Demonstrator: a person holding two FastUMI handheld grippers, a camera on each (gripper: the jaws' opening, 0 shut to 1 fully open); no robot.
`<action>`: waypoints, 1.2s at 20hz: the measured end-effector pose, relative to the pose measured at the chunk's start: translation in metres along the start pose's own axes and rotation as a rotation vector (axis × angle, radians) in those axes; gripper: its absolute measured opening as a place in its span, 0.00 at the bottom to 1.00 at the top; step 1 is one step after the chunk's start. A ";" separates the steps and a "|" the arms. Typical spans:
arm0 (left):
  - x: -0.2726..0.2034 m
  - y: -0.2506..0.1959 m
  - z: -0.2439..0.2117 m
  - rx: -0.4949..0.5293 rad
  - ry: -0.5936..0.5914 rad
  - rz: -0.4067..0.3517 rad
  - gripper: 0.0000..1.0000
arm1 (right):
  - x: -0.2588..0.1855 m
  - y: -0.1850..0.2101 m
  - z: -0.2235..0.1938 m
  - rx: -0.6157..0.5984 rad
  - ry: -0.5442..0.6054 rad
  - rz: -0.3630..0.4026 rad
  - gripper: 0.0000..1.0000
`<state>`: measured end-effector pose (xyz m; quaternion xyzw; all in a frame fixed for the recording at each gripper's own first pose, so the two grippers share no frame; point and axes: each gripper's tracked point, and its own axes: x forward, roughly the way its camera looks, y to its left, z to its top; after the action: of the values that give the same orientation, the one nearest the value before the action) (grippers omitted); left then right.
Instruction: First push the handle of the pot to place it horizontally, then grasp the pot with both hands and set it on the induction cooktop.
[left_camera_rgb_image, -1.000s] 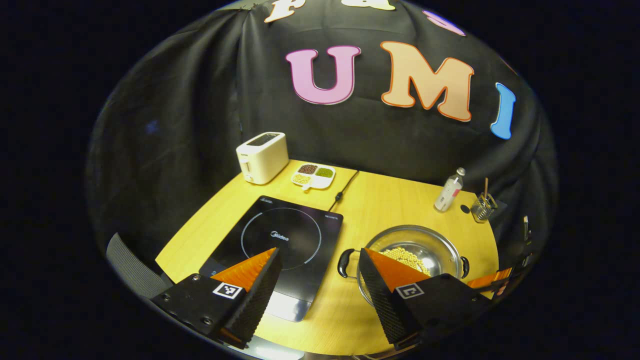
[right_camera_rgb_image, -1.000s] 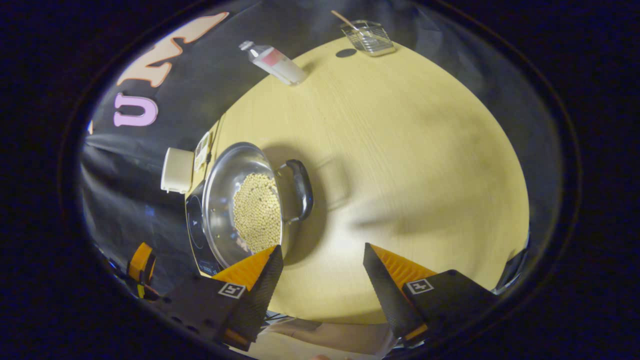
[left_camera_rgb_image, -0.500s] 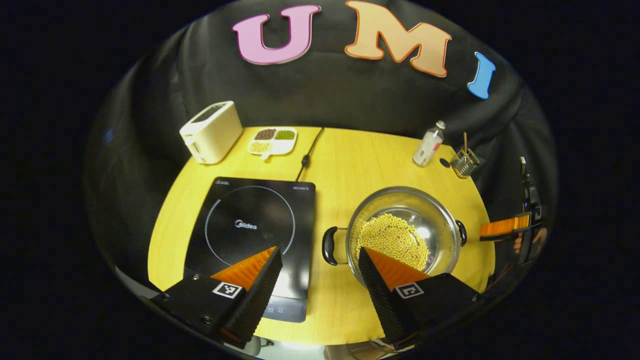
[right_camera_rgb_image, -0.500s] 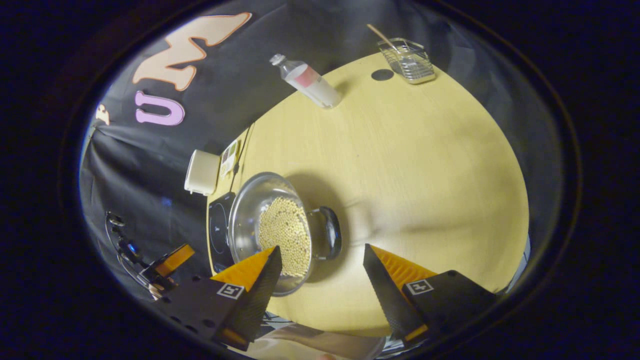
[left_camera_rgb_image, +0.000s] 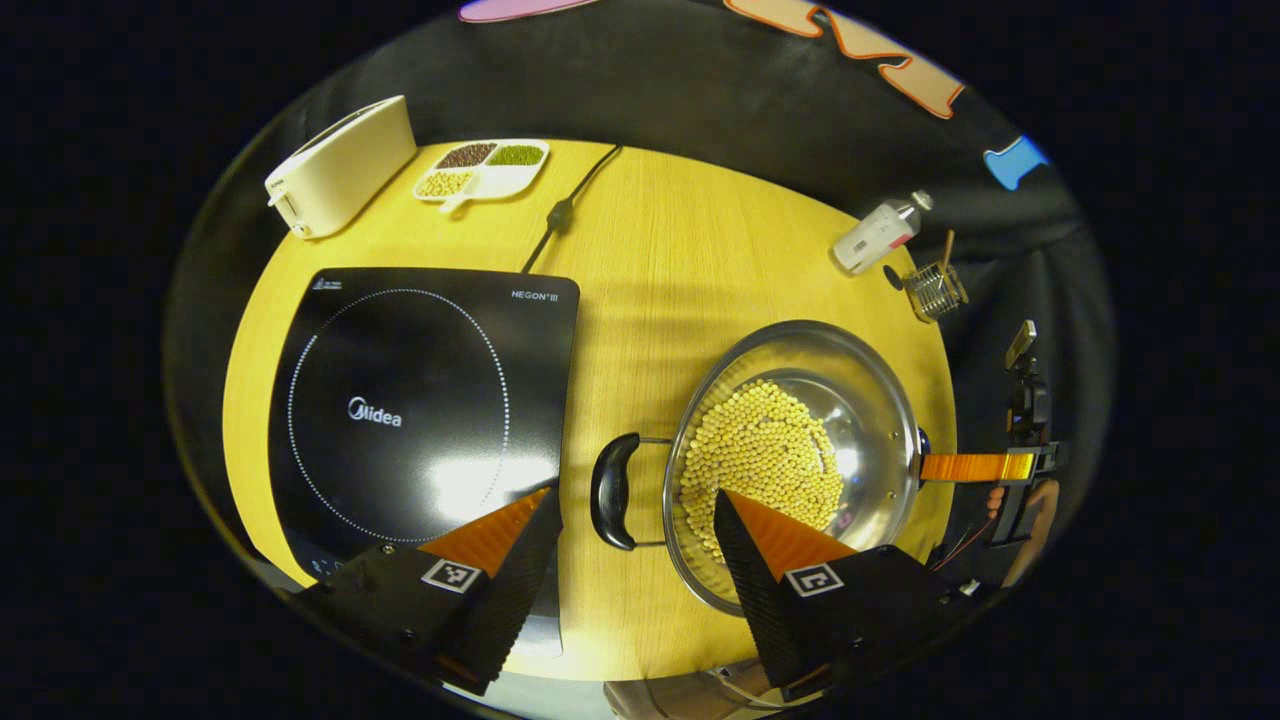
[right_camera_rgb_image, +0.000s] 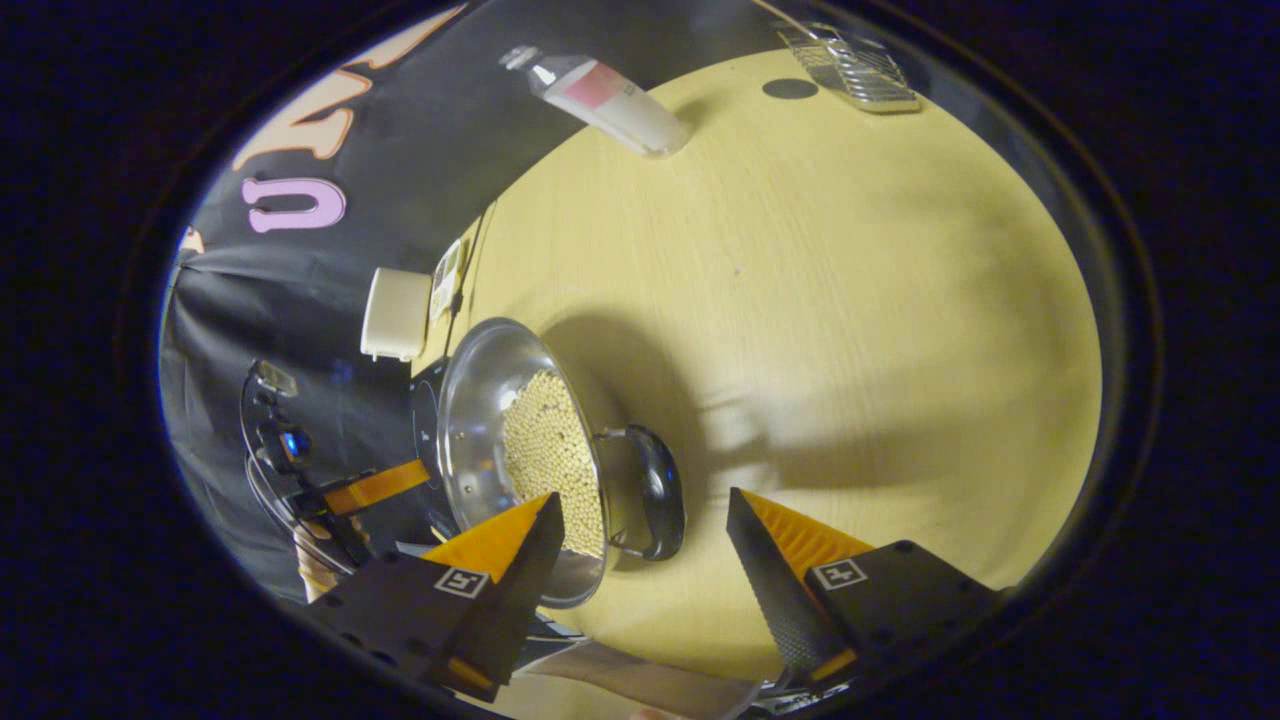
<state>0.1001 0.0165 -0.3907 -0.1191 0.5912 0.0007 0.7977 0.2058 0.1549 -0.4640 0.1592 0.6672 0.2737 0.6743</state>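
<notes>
On table (left_camera_rgb_image: 660, 250) beside induction cooktop (left_camera_rgb_image: 420, 390) — pot (left_camera_rgb_image: 790, 450) with beans, not yet lifted. Both handles look horizontal. Left gripper (left_camera_rgb_image: 636, 545), right gripper (right_camera_rgb_image: 645, 550) — jaws wide, empty. Grasp, transfer remain.

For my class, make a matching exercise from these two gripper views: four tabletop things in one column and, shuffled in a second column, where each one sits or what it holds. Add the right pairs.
Things
1. pot
2. induction cooktop
3. toaster
4. wire basket

Descriptions
A. back left corner of the table, beside the divided dish
B. holds pale yellow beans
C. bare black glass, nothing on it
D. far right edge, next to the bottle

Pairs: 1-B, 2-C, 3-A, 4-D
</notes>
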 end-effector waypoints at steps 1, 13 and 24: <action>0.007 0.000 -0.001 -0.007 0.020 0.002 0.94 | 0.004 0.001 0.000 0.004 0.013 0.007 0.93; 0.056 0.003 -0.008 0.008 0.168 0.036 0.76 | 0.048 0.000 0.003 0.071 0.097 0.026 0.81; 0.056 0.008 -0.012 0.031 0.200 0.068 0.64 | 0.060 0.005 0.001 0.054 0.098 0.015 0.47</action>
<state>0.1044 0.0138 -0.4481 -0.0862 0.6715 0.0065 0.7359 0.2033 0.1939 -0.5095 0.1686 0.7053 0.2679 0.6343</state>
